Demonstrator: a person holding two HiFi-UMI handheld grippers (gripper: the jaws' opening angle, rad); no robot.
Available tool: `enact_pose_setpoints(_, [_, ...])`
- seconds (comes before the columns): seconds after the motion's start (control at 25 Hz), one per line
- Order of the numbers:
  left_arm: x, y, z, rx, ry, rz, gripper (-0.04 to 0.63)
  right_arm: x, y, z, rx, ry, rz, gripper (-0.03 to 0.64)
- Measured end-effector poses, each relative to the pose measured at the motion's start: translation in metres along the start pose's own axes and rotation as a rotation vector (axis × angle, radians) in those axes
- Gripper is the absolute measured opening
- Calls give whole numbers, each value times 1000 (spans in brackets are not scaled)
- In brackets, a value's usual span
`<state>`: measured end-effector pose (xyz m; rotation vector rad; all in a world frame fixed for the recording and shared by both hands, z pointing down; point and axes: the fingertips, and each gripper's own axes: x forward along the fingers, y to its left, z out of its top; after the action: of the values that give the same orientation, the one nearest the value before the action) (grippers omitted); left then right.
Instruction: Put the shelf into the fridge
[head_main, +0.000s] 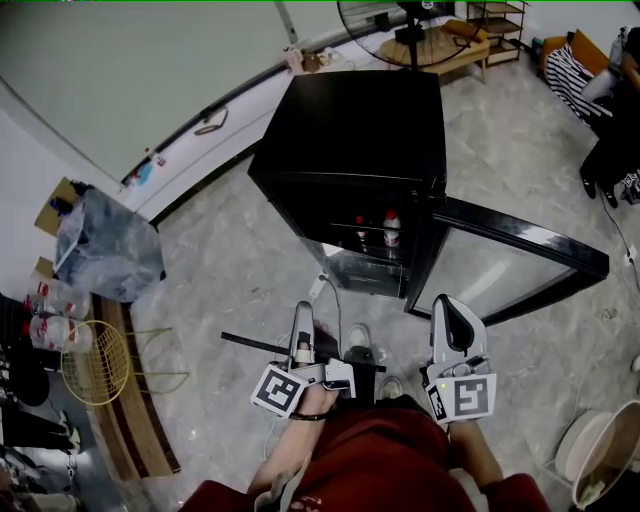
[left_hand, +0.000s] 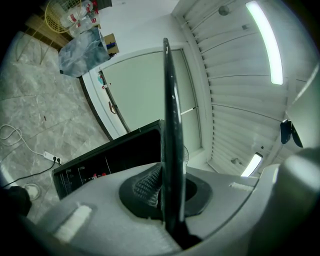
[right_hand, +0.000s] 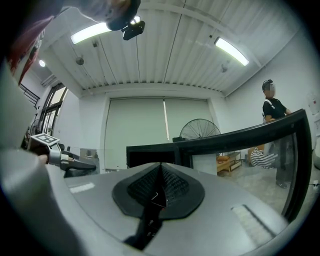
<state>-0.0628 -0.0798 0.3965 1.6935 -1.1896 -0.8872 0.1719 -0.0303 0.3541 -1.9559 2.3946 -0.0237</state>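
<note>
fridge (head_main: 350, 130) stands black before us, its door (head_main: 520, 250) swung open to the right. we hold the shelf (left_hand: 172, 125) in front of it, still outside, its thin edge pinched by the left gripper (left_hand: 172, 197). the right gripper (right_hand: 160, 187) has its jaws pressed together on nothing.

Pale marbled tiles cover the floor (head_main: 230, 250). A slatted white ceiling (right_hand: 165, 50) carries long strip lights (right_hand: 231, 51). Along the far wall runs a wide window (right_hand: 135, 132), seemingly covered by a blind, with a standing fan (right_hand: 200, 131) and a low wooden table (head_main: 455, 45) near it.
</note>
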Motion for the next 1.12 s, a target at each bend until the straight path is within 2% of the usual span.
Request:
enact_pose_setpoints(0.44, [41, 35, -9, -120, 25, -11, 15, 36, 14, -16, -29, 53, 24, 0])
enact_pose_setpoints(0.76, [60, 58, -26, -265, 48, -31, 15, 45, 17, -23, -60, 77, 14, 0])
enact_pose_setpoints(1.12, [91, 79, -33, -354, 58, -32, 15, 51, 19, -32, -75, 123, -6, 0])
